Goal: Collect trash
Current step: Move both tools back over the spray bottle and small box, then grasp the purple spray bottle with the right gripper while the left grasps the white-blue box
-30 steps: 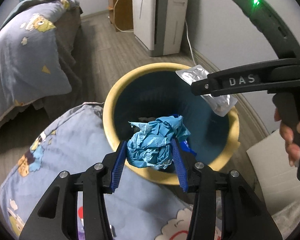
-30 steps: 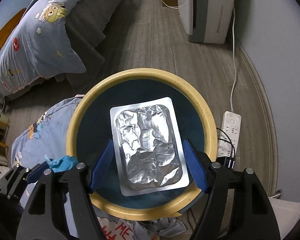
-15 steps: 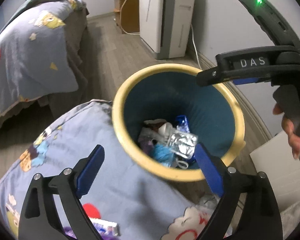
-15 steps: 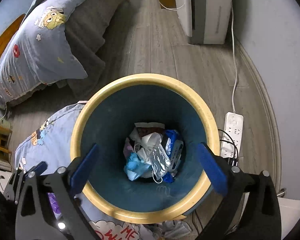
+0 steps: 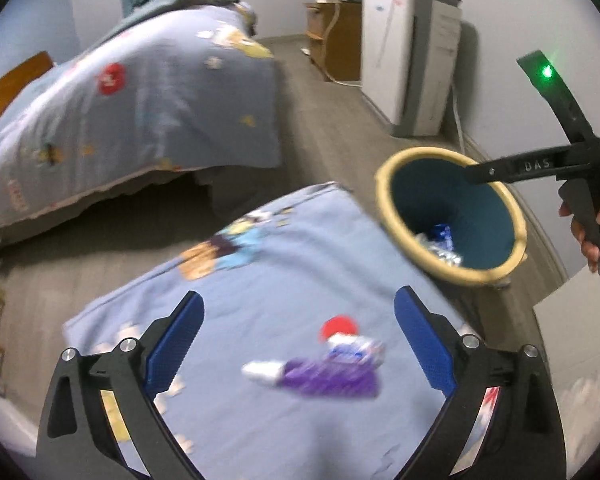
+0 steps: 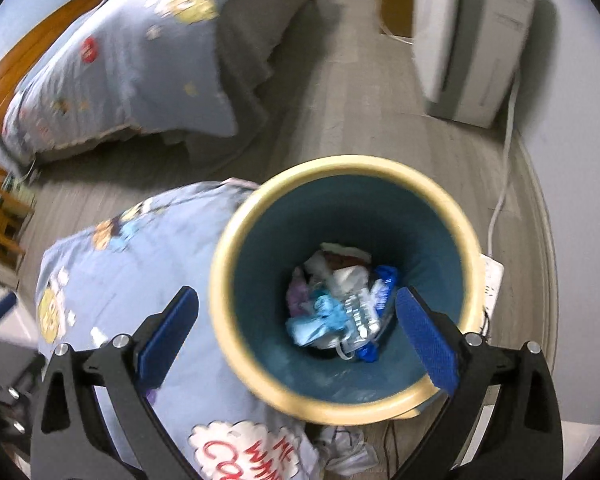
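A yellow-rimmed bin with a teal inside [image 6: 404, 216] stands on the floor and holds a blue crumpled paper [image 6: 314, 322], a foil pack [image 6: 360, 312] and other trash. My right gripper [image 6: 296, 336] is open and empty above the bin's near rim. My left gripper [image 5: 298, 344] is open and empty over a blue cartoon quilt [image 5: 260, 280], just above a purple wrapper [image 5: 328, 376] lying on it. The bin [image 5: 392, 208] and the right gripper's body [image 5: 540, 166] show at the right of the left wrist view.
A bed with a blue quilt [image 5: 140, 100] stands at the left. A white appliance [image 5: 412, 76] and a wooden cabinet [image 5: 336, 40] stand by the far wall. A power strip [image 6: 490, 280] and cable lie behind the bin. Crumpled trash [image 6: 344, 452] lies on the floor by the bin's base.
Both grippers opened and dropped the blue paper and the foil pack into the bin. My left gripper has since swung left, away from the bin, over the quilt and the purple wrapper.
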The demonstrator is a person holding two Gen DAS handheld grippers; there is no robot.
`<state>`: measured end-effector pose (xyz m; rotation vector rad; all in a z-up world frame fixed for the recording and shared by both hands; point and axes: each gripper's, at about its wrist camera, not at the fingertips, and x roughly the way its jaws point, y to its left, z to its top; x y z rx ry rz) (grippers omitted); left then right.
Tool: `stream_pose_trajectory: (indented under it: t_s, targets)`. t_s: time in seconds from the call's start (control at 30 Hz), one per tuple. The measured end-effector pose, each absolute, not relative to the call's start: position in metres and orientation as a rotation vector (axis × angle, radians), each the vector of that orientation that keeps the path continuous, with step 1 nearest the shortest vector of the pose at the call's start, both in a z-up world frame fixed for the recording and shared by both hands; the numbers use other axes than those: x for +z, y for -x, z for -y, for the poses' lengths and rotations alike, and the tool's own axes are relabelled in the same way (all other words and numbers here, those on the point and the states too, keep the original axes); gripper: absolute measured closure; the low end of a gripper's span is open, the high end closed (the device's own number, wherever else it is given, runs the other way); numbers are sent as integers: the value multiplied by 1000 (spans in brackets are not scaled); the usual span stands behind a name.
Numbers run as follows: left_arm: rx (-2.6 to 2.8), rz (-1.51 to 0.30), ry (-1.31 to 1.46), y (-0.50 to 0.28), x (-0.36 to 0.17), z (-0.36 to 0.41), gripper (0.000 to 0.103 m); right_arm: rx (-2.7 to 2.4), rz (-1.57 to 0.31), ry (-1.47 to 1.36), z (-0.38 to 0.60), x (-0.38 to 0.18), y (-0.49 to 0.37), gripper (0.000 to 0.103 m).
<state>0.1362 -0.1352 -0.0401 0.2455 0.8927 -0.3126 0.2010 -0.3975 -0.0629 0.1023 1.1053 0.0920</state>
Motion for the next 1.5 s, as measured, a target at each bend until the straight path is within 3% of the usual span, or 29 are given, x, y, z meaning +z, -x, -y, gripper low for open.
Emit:
stream_pose_trajectory:
  t_s: [0.4, 1.1, 1.27, 1.43, 1.5]
  targets:
    - [-35, -887, -25, -92, -21, 17, 5, 353, -1050, 58, 277, -61, -164, 6]
    - [78, -904, 40, -102, -28, -34, 5, 529, -1087, 252, 176, -107, -138, 6]
    - [86, -910, 78, -105, -29, -41, 5, 553, -1137, 322, 162, -130, -137, 24]
    - [75, -926, 83, -111, -32, -39, 5, 595, -1201, 385, 150, -157, -135, 55]
    - [69, -928, 83, -112, -33, -37, 5, 594, -1206, 426, 145, -164, -132, 56]
